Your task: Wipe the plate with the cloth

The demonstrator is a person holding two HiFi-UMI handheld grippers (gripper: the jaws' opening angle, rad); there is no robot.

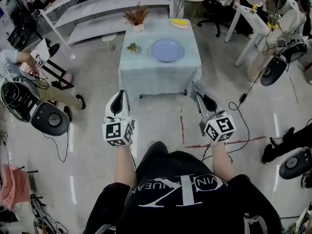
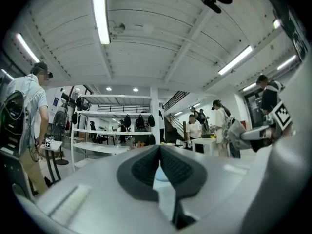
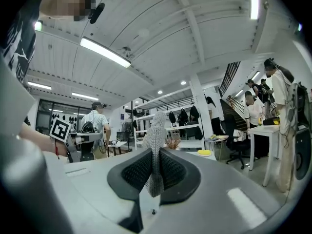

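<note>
While short of table (image 1: 146, 72), clamped cloth (image 3: 156, 130) in right gripper (image 1: 199, 97), left gripper (image 1: 118, 95) closed empty; faced plate (image 1: 167, 49) mid-table, nearer right gripper.

A small table (image 1: 155, 33) draped in a pale blue tablecloth (image 1: 161, 77) stands on the grey floor (image 1: 97, 77) ahead of me. A round blue plate (image 1: 167, 49) sits right of centre, with a small green sprig (image 1: 132, 47) to its left. At the far edge stand a potted dried plant (image 1: 137, 17), left, and a yellow item on a dish (image 1: 180, 23), right.
</note>
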